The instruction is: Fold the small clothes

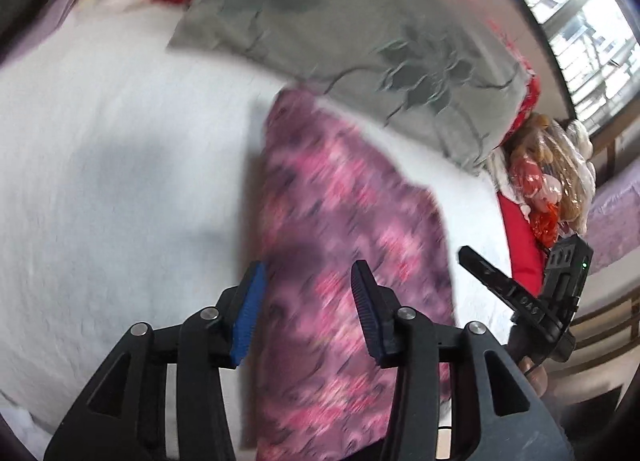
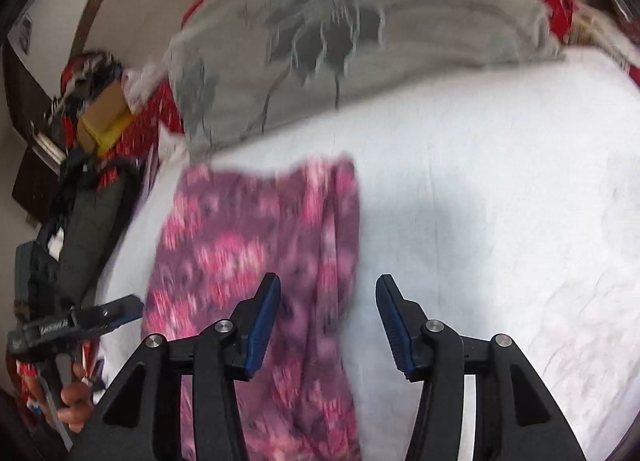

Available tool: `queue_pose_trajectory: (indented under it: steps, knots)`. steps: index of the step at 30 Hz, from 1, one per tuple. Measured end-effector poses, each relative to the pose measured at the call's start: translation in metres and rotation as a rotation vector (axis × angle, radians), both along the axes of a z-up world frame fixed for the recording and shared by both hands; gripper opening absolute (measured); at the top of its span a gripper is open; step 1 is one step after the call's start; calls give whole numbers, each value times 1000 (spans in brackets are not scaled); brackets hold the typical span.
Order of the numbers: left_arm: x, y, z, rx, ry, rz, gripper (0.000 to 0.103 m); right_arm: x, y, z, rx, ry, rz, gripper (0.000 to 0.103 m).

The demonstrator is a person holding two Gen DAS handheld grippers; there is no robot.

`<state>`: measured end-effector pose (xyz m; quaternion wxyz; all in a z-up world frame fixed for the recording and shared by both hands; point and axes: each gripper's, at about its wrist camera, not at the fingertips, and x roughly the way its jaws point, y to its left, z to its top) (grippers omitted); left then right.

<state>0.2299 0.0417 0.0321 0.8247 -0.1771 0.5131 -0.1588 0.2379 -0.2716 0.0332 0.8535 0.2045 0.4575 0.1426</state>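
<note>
One pink-and-purple patterned garment (image 1: 344,229) is laid lengthwise on the white bed sheet (image 1: 120,141), just in front of one grey floral pillow (image 1: 360,29), probably so that its long edges can be reached from both sides for a fold. Two grippers are counted: the left gripper (image 1: 308,311) is held above the garment's near end and the right gripper (image 2: 328,321) above its right edge. The jaws of both are spread apart, nothing is clamped, and whether the cloth is touched cannot be told because of blur.
</note>
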Motion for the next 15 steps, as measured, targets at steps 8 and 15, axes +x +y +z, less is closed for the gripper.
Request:
queue_pose_trajectory:
  steps: [8,15]
  knots:
    - [65,-52,-17,197,-20,-52,43,41,44,9,-133,-142,115,36]
    - [98,-60,-41,252,28,-31,47,68,44,-33,-204,-77,101,18]
